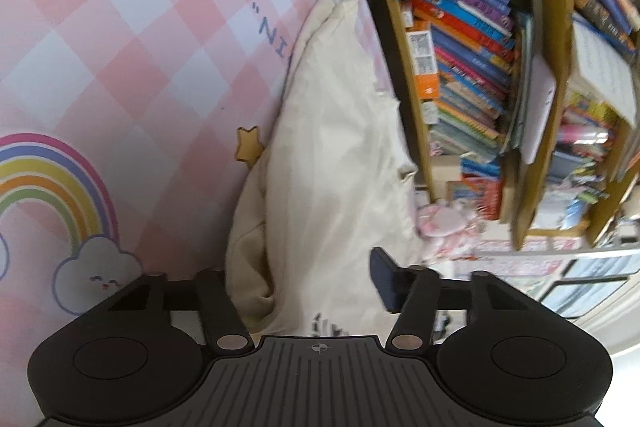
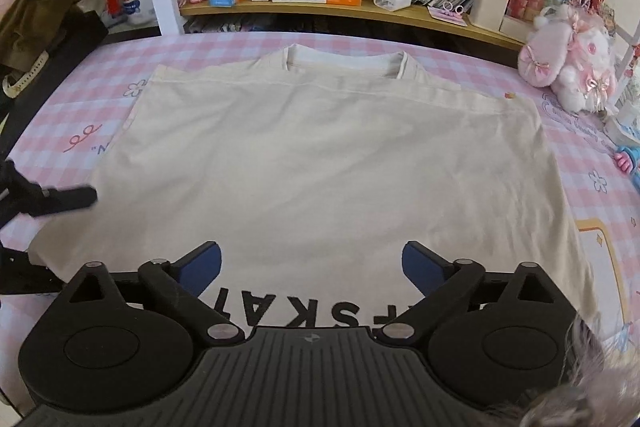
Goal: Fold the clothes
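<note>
Cream cotton t-shirt with black lettering (image 2: 320, 155) lies flat on pink checked desk cover (image 2: 580, 163), collar toward wooden bookshelf (image 2: 360, 11). Right tool (image 2: 312, 263) released, jaws wide above shirt's near hem, nothing between. Left tool (image 1: 304, 279) at shirt's left edge, fabric between jaws; grip on it: cannot tell

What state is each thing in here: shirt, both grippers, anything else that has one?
cream shirt: spread flat on the checked mat, collar at the far end.
left gripper: shirt's edge between its fingers; grip unclear.
right gripper: open over the printed end, holding nothing.
plush toy: lying at the mat's far corner.
</note>
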`<state>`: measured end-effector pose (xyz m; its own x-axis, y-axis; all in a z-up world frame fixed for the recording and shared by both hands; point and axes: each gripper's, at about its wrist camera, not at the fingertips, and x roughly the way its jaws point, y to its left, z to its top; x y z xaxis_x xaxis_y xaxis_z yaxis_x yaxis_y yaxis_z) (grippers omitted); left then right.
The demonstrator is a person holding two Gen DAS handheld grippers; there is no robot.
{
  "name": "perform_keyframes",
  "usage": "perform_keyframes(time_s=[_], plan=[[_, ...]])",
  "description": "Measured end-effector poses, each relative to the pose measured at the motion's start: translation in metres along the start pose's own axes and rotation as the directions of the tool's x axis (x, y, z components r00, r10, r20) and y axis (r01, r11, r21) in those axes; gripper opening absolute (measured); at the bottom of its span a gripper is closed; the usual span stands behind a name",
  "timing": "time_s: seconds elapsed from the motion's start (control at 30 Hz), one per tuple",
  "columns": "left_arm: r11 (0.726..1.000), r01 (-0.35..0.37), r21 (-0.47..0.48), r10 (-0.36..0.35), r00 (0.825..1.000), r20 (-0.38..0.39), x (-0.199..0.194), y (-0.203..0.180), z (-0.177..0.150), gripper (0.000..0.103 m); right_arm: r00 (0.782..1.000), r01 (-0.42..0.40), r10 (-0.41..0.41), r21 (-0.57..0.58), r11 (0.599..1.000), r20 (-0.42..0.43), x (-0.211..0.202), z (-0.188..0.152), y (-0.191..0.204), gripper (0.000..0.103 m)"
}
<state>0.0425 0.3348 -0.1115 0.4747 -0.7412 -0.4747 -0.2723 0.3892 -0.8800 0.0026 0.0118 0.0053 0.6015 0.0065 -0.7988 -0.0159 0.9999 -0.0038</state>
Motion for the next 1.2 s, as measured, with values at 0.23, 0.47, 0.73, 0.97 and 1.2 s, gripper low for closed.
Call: perform_keyframes(time_s=[0.23, 0.47, 0.73, 0.97, 1.2], plan=[[0.999, -0.016, 0.03, 0.015, 1.0, 0.007, -0.004, -0.001, -0.001, 0.006, 1.0, 0.027, -0.026, -0.023, 0.999, 0.013, 0.01, 0.019, 0.01, 0.101], [0.976, -0.016, 0.219, 0.01, 1.0, 0.024, -0.01, -0.037, -0.006, 0.006, 1.0, 0.025, -0.025, -0.076, 0.997, 0.002, 0.023, 0.06, 0.024, 0.103], [0.94, -0.032, 0.34, 0.025, 0.999, 0.024, -0.013, -0.058, -0.01, 0.006, 0.996, -0.055, 0.047, -0.099, 0.994, -0.082, 0.055, 0.125, 0.055, 0.101], [0.888, -0.024, 0.46, 0.02, 1.0, 0.013, -0.009, -0.079, -0.016, 0.006, 0.974, -0.167, 0.131, -0.196, 0.966, -0.184, 0.088, 0.166, 0.109, 0.1], [0.863, -0.022, 0.504, 0.03, 1.0, -0.007, -0.002, -0.085, -0.016, 0.006, 0.943, -0.234, 0.128, -0.339, 0.911, -0.306, 0.123, 0.17, 0.178, 0.088]])
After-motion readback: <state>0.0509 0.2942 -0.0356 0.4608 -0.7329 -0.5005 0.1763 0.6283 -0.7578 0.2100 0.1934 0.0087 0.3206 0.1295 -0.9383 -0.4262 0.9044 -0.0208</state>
